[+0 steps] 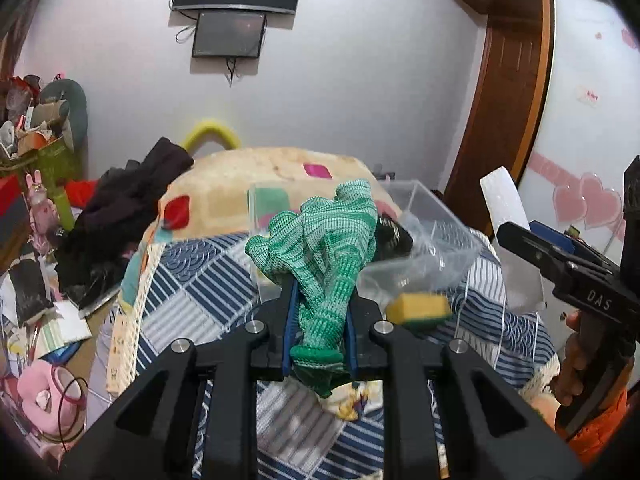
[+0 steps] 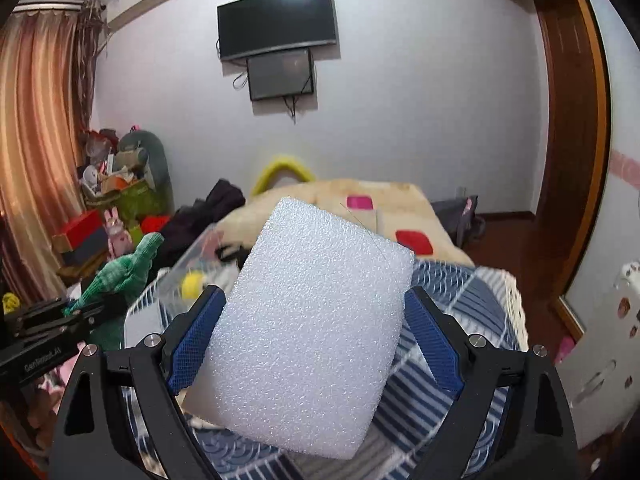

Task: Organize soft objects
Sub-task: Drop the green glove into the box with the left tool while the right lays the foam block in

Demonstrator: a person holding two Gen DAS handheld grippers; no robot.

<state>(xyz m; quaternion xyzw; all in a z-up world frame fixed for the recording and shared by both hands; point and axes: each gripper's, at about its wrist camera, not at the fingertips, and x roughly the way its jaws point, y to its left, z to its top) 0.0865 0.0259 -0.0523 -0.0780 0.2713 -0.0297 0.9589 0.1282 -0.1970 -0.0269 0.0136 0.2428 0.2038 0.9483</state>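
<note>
My left gripper is shut on a green knit glove and holds it up over the bed; the glove also shows at the left of the right wrist view. My right gripper is shut on a white foam sheet, held above the bed; it shows at the right of the left wrist view. A clear plastic box stands on the bed behind the glove. A yellow and green sponge lies on the bedspread in front of the box.
The bed has a blue checked cover and a beige blanket. Dark clothes lie at its left. Clutter fills the floor at left. A wooden door is at right.
</note>
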